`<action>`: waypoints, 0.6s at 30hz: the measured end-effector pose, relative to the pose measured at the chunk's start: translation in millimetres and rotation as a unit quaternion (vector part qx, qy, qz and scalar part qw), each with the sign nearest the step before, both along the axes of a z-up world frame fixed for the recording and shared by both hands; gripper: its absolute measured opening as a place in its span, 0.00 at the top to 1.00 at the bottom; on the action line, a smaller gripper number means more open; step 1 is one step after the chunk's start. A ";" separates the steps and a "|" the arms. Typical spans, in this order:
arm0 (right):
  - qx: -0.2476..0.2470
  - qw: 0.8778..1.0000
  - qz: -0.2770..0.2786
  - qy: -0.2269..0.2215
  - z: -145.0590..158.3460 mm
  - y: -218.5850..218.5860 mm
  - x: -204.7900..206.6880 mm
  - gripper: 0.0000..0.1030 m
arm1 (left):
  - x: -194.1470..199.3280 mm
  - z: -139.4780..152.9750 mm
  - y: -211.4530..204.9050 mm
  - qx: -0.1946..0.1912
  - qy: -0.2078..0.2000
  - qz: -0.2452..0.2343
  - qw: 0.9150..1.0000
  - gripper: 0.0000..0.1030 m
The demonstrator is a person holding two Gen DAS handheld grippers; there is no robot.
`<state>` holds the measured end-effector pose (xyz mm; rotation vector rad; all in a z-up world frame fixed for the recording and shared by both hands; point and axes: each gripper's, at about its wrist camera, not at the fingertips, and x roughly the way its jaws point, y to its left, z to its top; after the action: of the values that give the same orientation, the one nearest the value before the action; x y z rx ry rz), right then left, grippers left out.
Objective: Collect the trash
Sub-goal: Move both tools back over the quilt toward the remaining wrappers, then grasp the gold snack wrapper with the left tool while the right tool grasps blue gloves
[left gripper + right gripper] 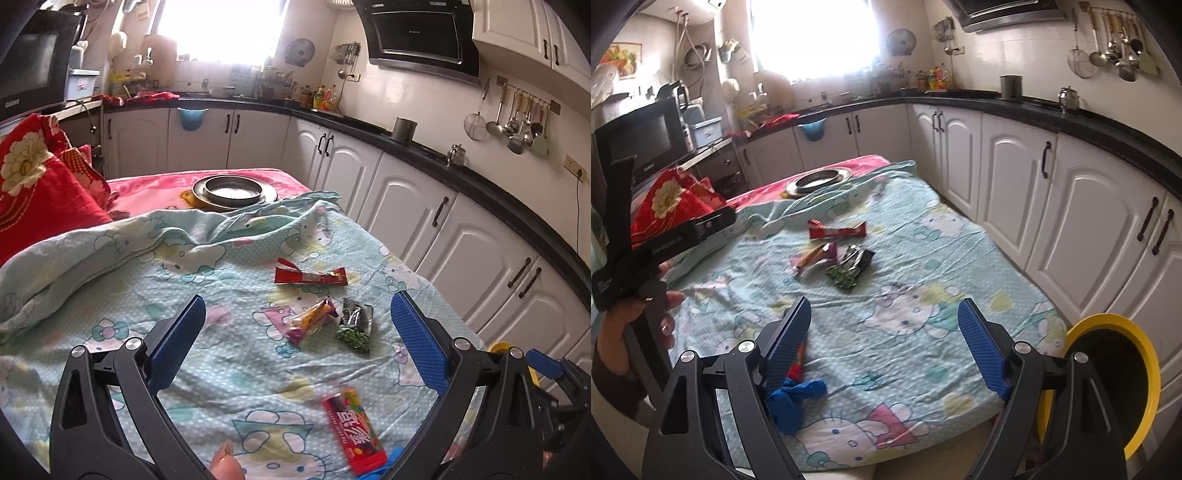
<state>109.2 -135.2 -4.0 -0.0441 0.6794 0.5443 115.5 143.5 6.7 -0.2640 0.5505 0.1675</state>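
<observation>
Wrappers lie on the light-blue cartoon sheet (pixel 236 369): a red bar wrapper (pixel 310 276) (pixel 837 231), a yellow-purple wrapper (pixel 312 320) (pixel 815 258), a black-green pea packet (pixel 355 325) (pixel 849 266), a red candy box (pixel 354 428) near the front, partly hidden behind the left finger in the right wrist view (pixel 798 363), and a crumpled blue item (pixel 796 400). My left gripper (pixel 295 341) is open above the sheet, with the wrappers between and beyond its fingers. My right gripper (pixel 884 341) is open and empty. A yellow-rimmed bin (pixel 1108 380) stands at the bed's right corner.
A metal plate with a dish (pixel 233 191) sits on the pink blanket at the far end. Red pillows (pixel 40 192) lie at the left. White cabinets (pixel 1071 206) with a black counter run along the right. The left hand-held gripper shows in the right wrist view (pixel 646 251).
</observation>
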 end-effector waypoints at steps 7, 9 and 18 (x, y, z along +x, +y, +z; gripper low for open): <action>-0.015 0.999 0.032 0.021 -18.5 18.9 -10.8 0.23 | 0.1 -13.6 9.7 -0.008 0.014 0.006 1.000 0.10; -0.017 0.999 0.040 0.027 -23.2 24.3 -14.8 0.23 | 0.0 -16.3 13.0 -0.011 0.016 0.008 1.000 0.10; -0.035 0.993 0.101 0.052 -44.0 59.6 -41.4 0.23 | 13.0 -34.8 18.3 -0.002 0.050 -0.016 0.999 0.29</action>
<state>67.8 -75.6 -48.1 -0.1520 0.8004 0.7205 128.5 161.8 -28.1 -0.2512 0.6540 0.1487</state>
